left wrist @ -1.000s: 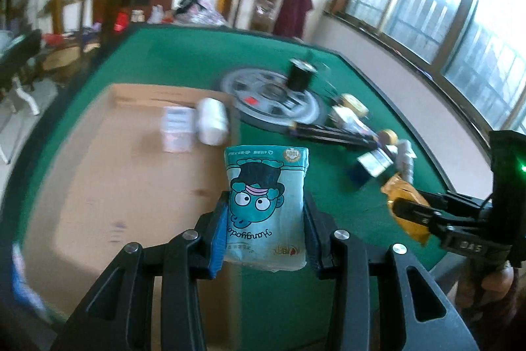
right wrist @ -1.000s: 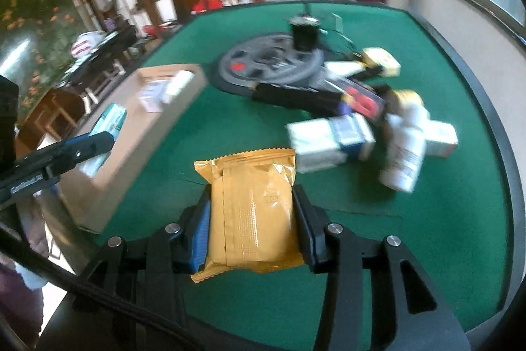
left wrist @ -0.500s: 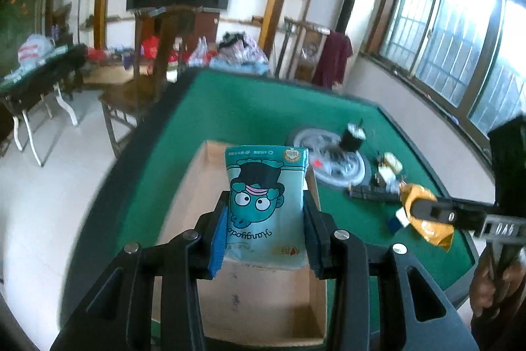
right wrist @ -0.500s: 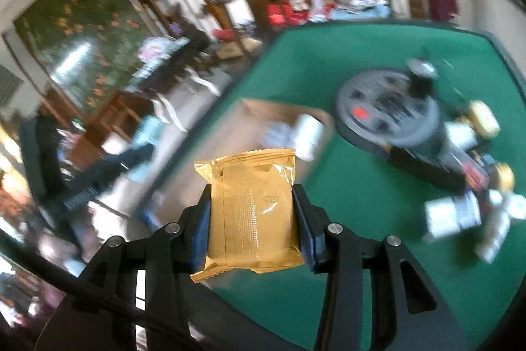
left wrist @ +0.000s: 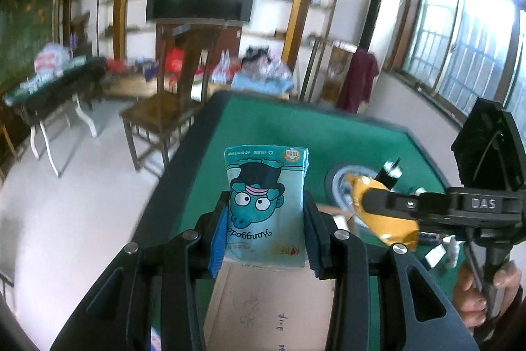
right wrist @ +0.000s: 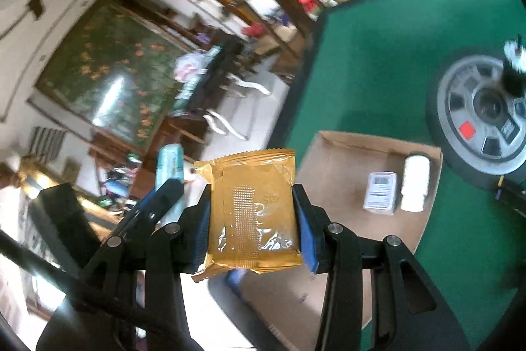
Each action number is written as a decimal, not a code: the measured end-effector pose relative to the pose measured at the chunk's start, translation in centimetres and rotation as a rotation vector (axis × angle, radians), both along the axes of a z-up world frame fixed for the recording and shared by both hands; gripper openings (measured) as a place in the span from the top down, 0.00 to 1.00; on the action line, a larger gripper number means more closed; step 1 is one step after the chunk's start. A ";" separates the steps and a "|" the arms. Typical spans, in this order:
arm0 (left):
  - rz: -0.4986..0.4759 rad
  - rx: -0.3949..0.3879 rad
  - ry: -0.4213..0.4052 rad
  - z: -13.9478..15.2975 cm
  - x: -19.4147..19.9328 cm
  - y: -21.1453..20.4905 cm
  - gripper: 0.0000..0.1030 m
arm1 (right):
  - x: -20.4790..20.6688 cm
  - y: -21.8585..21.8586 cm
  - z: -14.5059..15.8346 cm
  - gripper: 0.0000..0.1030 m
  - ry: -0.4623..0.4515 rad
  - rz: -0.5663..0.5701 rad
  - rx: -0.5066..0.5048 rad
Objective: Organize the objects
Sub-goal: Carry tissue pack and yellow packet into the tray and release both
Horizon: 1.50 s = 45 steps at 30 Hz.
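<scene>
Green felt surface: carries cardboard box, the landmark.
Blue cartoon pouch: soft, light; pinched at side edges by left tool, above box's near end.
Gold foil sachet: slippery, crinkly, probably light; clamped at both sides in right tool, over box's left edge.

Black left gripper w/ blue pads, silver screws.
</scene>
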<state>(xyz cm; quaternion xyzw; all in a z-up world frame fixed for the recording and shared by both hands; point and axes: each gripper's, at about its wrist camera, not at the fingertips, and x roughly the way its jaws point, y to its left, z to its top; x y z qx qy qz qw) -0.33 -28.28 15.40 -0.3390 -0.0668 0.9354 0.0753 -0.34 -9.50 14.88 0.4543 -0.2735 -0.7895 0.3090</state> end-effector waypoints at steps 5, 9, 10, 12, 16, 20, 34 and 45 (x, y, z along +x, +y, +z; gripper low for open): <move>0.019 0.060 -0.146 -7.3 -4.2 -0.3 0.66 | -4.0 -1.4 -6.4 0.58 -0.126 -0.067 0.079; 0.023 0.086 -0.207 -10.8 -6.1 0.1 0.66 | -5.9 -1.9 -9.4 0.58 -0.173 -0.102 0.129; 0.028 0.084 -0.218 -11.5 -6.5 0.3 0.66 | -6.3 -2.0 -9.9 0.58 -0.178 -0.109 0.143; 0.031 0.085 -0.230 -12.5 -6.7 0.7 0.66 | -6.9 -2.0 -10.3 0.58 -0.182 -0.115 0.158; 0.037 0.073 -0.243 -13.6 -6.9 1.5 0.66 | -7.5 -2.5 -10.7 0.58 -0.179 -0.122 0.170; 0.040 0.071 -0.248 -14.2 -6.5 1.7 0.66 | -7.7 -3.3 -10.2 0.58 -0.155 -0.129 0.211; 0.059 0.076 -0.268 -13.9 -5.8 1.6 0.57 | -6.8 -3.9 -9.6 0.54 -0.065 -0.133 0.370; 0.102 0.150 -0.246 -11.8 -3.1 -0.5 0.46 | -3.3 -4.7 -6.3 0.53 0.081 -0.086 0.438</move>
